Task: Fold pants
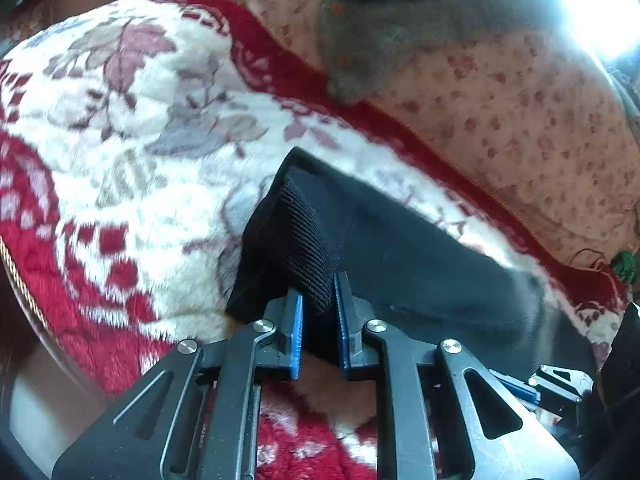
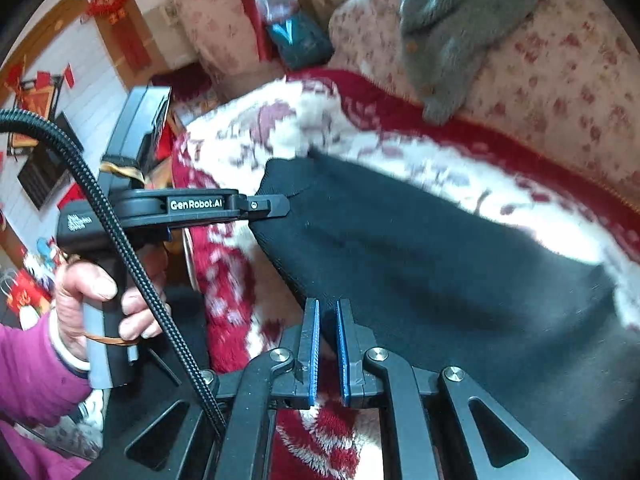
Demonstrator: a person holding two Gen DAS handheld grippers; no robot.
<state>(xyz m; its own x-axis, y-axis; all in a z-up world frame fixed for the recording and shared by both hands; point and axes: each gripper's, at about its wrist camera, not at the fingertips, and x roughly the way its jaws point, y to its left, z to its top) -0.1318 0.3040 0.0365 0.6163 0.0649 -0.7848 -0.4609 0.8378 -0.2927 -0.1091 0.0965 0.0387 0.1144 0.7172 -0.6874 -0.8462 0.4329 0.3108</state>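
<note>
1. Bed covered by plush blanket, white with red floral border.
2. Black pants lie spread on blanket.
3. Beyond: pink flowered quilt; grey knit garment, possibly a sweater, rests on it.

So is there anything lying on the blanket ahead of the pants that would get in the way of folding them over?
Nothing visible does. The black pants lie on the red and white floral blanket, which is bare ahead of them. The grey garment sits farther back on the sofa's backrest, apart from the pants.
</note>
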